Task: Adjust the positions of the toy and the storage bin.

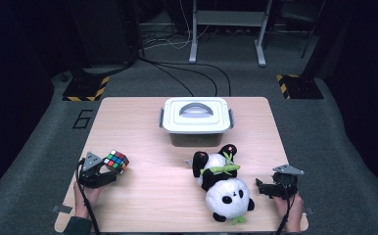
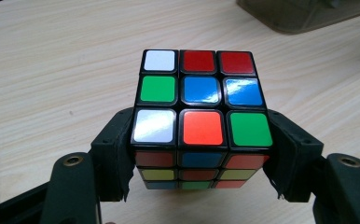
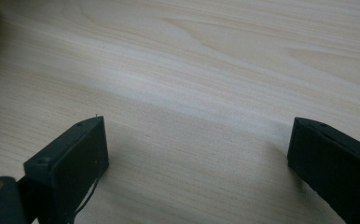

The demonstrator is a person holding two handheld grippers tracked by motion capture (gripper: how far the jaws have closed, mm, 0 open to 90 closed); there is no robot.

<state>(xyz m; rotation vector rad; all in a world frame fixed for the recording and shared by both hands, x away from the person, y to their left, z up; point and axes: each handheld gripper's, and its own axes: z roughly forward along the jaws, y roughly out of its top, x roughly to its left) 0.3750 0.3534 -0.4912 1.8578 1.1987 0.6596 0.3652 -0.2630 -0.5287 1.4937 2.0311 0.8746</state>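
Pale wooden table (image 1: 143, 196): the left gripper (image 2: 201, 140) clamps a scrambled multicoloured puzzle cube (image 2: 200, 100) by opposite sides at the near-left edge, apparently for carrying. The right gripper (image 3: 197, 154) rests wide open and empty beside a black-and-white plush panda (image 1: 221, 188).

Cube (image 2: 201, 100): black frame, top face white, red, red / green, blue, blue / white, orange, green. Panda toy (image 1: 221, 186): black-and-white, green bamboo sprig, pink paw pad. Box (image 1: 197, 120): white lid, grey handle and clips. Table (image 1: 143, 196): pale wood grain. Gripper jaws: black
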